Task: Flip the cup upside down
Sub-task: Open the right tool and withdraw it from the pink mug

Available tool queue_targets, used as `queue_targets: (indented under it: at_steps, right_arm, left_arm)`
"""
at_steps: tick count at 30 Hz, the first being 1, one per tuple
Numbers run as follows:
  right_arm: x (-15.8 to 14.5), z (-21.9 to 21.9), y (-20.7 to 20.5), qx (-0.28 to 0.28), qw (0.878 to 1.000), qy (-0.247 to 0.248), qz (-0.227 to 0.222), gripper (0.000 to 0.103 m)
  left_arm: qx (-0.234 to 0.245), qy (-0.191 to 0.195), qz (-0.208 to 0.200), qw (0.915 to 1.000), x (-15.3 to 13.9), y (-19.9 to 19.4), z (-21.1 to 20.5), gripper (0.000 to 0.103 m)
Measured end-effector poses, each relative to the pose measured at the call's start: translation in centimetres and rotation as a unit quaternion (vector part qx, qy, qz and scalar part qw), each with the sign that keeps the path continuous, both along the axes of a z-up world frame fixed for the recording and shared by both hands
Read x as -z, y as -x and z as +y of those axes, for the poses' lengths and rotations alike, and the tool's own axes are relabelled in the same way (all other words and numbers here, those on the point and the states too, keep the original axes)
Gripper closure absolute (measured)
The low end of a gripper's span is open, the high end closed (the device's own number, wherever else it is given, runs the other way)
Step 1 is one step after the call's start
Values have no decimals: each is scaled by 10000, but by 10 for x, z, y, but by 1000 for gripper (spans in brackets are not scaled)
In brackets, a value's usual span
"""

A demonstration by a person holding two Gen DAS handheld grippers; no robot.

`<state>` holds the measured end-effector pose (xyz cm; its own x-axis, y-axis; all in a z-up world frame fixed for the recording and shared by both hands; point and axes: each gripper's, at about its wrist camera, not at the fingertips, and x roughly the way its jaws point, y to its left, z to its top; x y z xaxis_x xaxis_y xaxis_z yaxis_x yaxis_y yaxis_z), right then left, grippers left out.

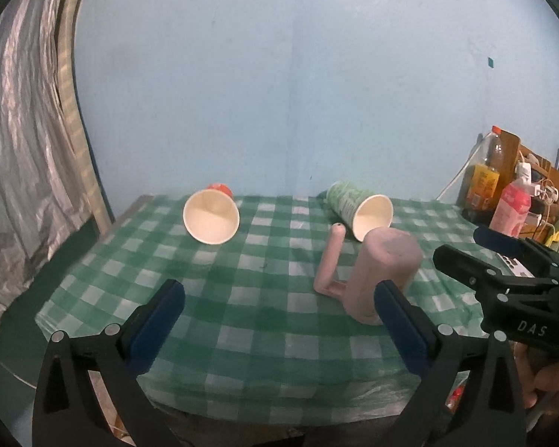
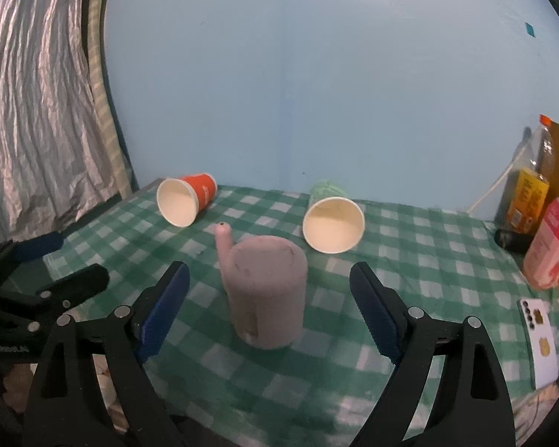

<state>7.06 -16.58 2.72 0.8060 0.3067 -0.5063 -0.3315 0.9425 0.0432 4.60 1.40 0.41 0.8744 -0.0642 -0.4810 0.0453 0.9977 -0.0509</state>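
Note:
A pink plastic cup with a long handle (image 2: 268, 294) stands upside down on the green checked tablecloth (image 2: 410, 260); it also shows in the left wrist view (image 1: 382, 275). An orange paper cup (image 2: 184, 203) and a green paper cup (image 2: 331, 219) lie on their sides behind it, mouths toward me. My right gripper (image 2: 270, 309) is open, its fingers on either side of the pink cup, not touching it. My left gripper (image 1: 279, 324) is open and empty, to the left of the pink cup.
Bottles (image 2: 551, 246) and a yellow box (image 2: 525, 201) stand at the table's right edge, with a white phone (image 2: 542, 342) lying near the front right. A grey curtain (image 2: 37, 111) hangs at the left. The blue wall is behind the table.

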Motion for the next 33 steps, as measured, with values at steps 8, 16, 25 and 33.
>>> queue_targets:
  at_steps: [8, 16, 25, 33]
  right_arm:
    - [-2, -19, 20, 207, 9996, 107, -140, 16]
    - [1, -26, 34, 264, 9995, 63, -150, 16]
    - [5, -28, 35, 284, 9996, 9, -36, 16]
    - [5, -30, 35, 314, 9995, -33, -16, 16]
  left_arm:
    - [-201, 20, -131, 9997, 1, 15, 2, 0]
    - [-252, 122, -224, 9994, -2, 24, 4, 0]
    - [-261, 30, -232, 9994, -3, 25, -2, 0]
    - [-212, -130, -195, 9995, -1, 26, -8, 0]
